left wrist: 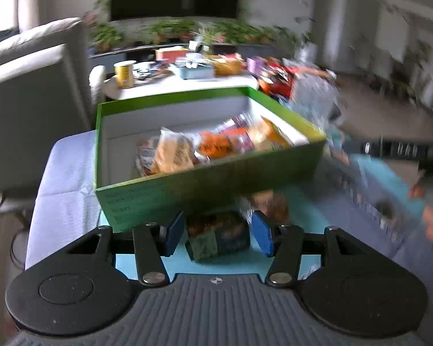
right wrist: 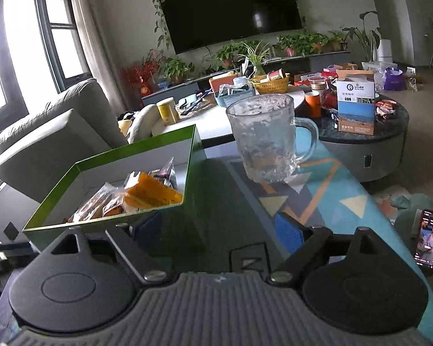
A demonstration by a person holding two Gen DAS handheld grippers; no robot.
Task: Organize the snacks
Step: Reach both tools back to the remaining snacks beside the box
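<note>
A green box (left wrist: pixel 205 178) with white inside walls sits on the table and holds several wrapped snacks (left wrist: pixel 210 144). My left gripper (left wrist: pixel 218 238) is open, its blue pads on either side of a small dark snack pack (left wrist: pixel 218 238) lying on the tablecloth in front of the box; the pads do not touch it. Another snack (left wrist: pixel 270 203) lies just behind it. In the right wrist view the same box (right wrist: pixel 193 173) is at the left with snacks (right wrist: pixel 147 196) inside. My right gripper (right wrist: pixel 219 230) is open and empty beside the box's right wall.
A clear glass mug (right wrist: pixel 265 138) stands on the patterned cloth ahead of the right gripper. A phone (right wrist: pixel 428 240) lies at the right table edge. A grey sofa (right wrist: pixel 52 138) is at the left. A cluttered coffee table (right wrist: pixel 360 109) stands behind.
</note>
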